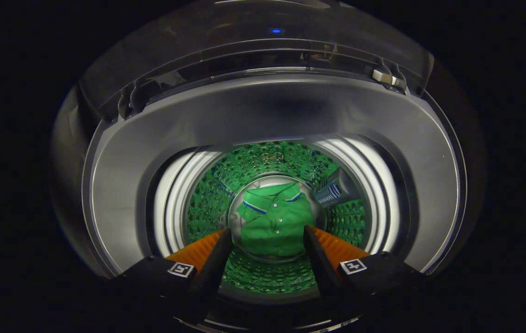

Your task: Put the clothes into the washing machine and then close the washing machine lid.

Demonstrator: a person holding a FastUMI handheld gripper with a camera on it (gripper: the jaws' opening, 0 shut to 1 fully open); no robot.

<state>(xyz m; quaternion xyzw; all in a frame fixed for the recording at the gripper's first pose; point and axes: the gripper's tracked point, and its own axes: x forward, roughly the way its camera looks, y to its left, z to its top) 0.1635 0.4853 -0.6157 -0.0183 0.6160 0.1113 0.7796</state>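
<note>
A green polo shirt (274, 224) with a blue-striped collar lies folded at the bottom of the washing machine drum (263, 169). I look straight down into the tub through its grey top opening (263, 111). My gripper (267, 233) hangs above the opening, open, with the shirt far below seen in the gap between the fingers and nothing held. The lid (253, 41) stands raised beyond the opening, a dark glass panel.
The drum's perforated wall reflects the shirt's green. A ribbed filter piece (334, 190) sits on the drum wall right of the shirt. A pale latch (385, 77) sits at the lid's hinge side. Around the machine everything is dark.
</note>
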